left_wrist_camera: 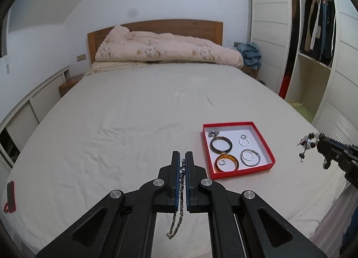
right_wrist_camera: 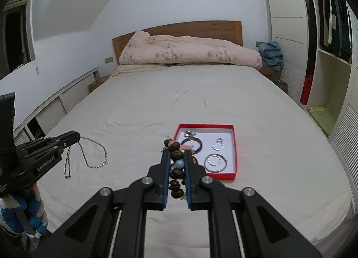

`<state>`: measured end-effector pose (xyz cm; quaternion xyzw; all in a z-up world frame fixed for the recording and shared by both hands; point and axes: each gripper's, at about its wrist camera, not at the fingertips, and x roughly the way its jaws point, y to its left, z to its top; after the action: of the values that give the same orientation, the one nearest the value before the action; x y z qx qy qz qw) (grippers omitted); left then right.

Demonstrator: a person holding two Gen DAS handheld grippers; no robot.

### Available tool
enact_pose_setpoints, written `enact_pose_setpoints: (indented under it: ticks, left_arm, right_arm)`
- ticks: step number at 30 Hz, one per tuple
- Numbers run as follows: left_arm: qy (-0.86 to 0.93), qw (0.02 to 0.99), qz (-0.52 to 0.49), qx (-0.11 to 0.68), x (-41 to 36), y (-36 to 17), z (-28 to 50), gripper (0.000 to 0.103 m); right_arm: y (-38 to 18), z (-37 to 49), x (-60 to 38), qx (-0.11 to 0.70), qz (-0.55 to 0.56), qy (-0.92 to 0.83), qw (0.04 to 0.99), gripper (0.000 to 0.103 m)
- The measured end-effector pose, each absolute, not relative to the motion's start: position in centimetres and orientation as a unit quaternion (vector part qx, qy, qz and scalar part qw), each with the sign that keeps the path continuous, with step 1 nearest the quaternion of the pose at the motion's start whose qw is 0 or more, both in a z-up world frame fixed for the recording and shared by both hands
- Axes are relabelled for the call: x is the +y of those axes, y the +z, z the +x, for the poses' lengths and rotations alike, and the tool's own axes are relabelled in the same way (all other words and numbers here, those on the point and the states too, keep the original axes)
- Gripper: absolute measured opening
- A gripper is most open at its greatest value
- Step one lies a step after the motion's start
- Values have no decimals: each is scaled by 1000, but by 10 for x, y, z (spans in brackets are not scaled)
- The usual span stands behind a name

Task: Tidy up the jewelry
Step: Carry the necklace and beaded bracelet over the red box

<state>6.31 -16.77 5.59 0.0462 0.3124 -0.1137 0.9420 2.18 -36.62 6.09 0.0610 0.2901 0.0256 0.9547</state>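
Note:
A red tray (left_wrist_camera: 264, 144) (right_wrist_camera: 234, 146) with a white floor lies on the bed and holds a dark bangle (left_wrist_camera: 221, 144), an amber bangle (left_wrist_camera: 226, 163), silver hoops (left_wrist_camera: 250, 157) (right_wrist_camera: 216, 163) and small rings. My left gripper (left_wrist_camera: 182, 157) (right_wrist_camera: 75, 137) is shut on a silver chain necklace (left_wrist_camera: 176, 224) (right_wrist_camera: 89, 157), which hangs down onto the sheet left of the tray. My right gripper (right_wrist_camera: 176, 154) (left_wrist_camera: 318, 140) is shut on a brown bead bracelet (right_wrist_camera: 175, 173) (left_wrist_camera: 307, 142), held above the bed by the tray's near left corner.
The white sheet (left_wrist_camera: 134, 123) covers the bed. A folded pink quilt (left_wrist_camera: 167, 50) lies by the wooden headboard. A red-cased phone (left_wrist_camera: 10, 196) lies at the bed's left edge. An open wardrobe (left_wrist_camera: 313, 34) stands to the right.

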Motion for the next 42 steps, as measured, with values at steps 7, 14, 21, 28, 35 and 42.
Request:
enact_pose_setpoints:
  ticks: [7, 14, 21, 28, 35, 42]
  left_arm:
    - [-114, 937, 56, 326, -187, 47, 91, 4]
    - [-124, 928, 66, 344, -214, 35, 122, 4]
    - [-130, 916, 83, 369, -235, 14, 149, 4]
    - [-128, 911, 85, 382, -247, 4, 183, 4]
    - [-136, 917, 91, 365, -269, 8, 217, 4]
    - [-169, 915, 98, 352, -284, 11, 237, 4]
  right_arm:
    - [51, 49, -382, 296, 56, 23, 953, 11]
    - [44, 73, -399, 300, 60, 29, 952, 11]
    - [27, 103, -413, 313, 64, 33, 947, 11]
    - [24, 141, -424, 317, 56, 35, 946, 11]
    - [27, 172, -428, 308, 47, 37, 949, 11]
    - [19, 195, -434, 310, 47, 37, 949, 11]
